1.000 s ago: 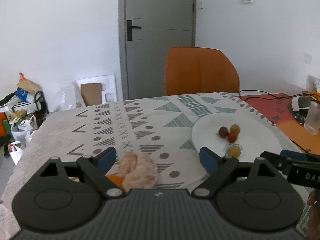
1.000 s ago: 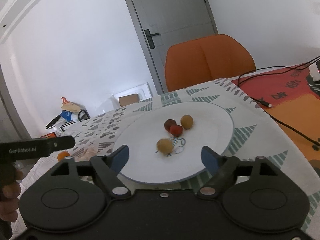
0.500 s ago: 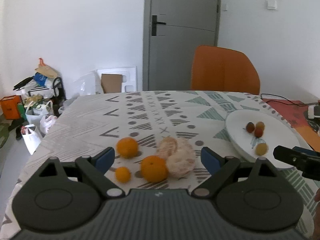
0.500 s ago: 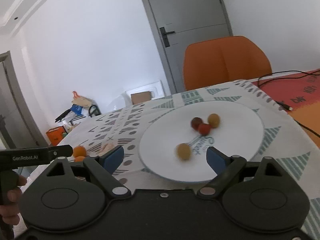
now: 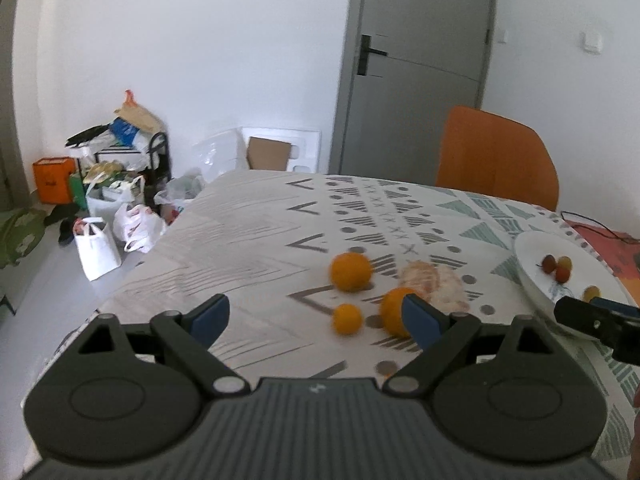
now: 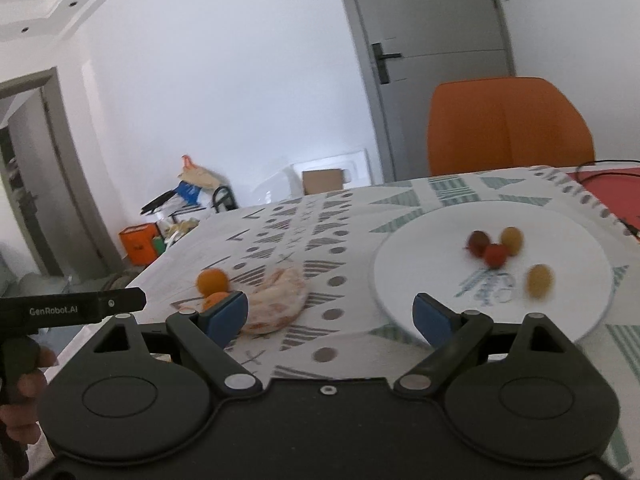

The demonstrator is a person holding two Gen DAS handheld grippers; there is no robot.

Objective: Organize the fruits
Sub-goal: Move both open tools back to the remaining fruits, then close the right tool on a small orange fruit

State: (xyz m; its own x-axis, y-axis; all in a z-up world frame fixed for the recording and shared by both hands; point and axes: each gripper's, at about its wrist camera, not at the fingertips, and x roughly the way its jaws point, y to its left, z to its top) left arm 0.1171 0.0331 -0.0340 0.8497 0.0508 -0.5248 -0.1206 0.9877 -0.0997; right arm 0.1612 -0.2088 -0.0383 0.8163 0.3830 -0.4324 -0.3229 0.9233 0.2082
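Observation:
Three oranges lie on the patterned tablecloth: a large one [image 5: 351, 271], a small one [image 5: 347, 319] and a third [image 5: 394, 312] partly behind my left gripper's right finger. A peeled orange [image 5: 434, 284] rests beside them. My left gripper [image 5: 316, 316] hovers open just short of them, with nothing between its fingers. To the right stands a white plate [image 6: 384, 280] with several small fruits, among them a red one [image 6: 496, 255] and a yellow one [image 6: 539, 280]. My right gripper [image 6: 328, 316] is open and empty between the peeled orange [image 6: 280, 300] and the plate.
An orange chair [image 5: 496, 152] stands at the table's far side before a grey door [image 5: 416, 68]. Bags and clutter [image 5: 108, 200] sit on the floor at the left. A red mat with a cable [image 6: 608, 188] lies right of the plate. A hand [image 6: 24, 392] holds the left gripper's handle.
Both views have swung left. The oranges came into the left wrist view and the plate slid to its right edge. The peeled orange and an orange entered the right wrist view.

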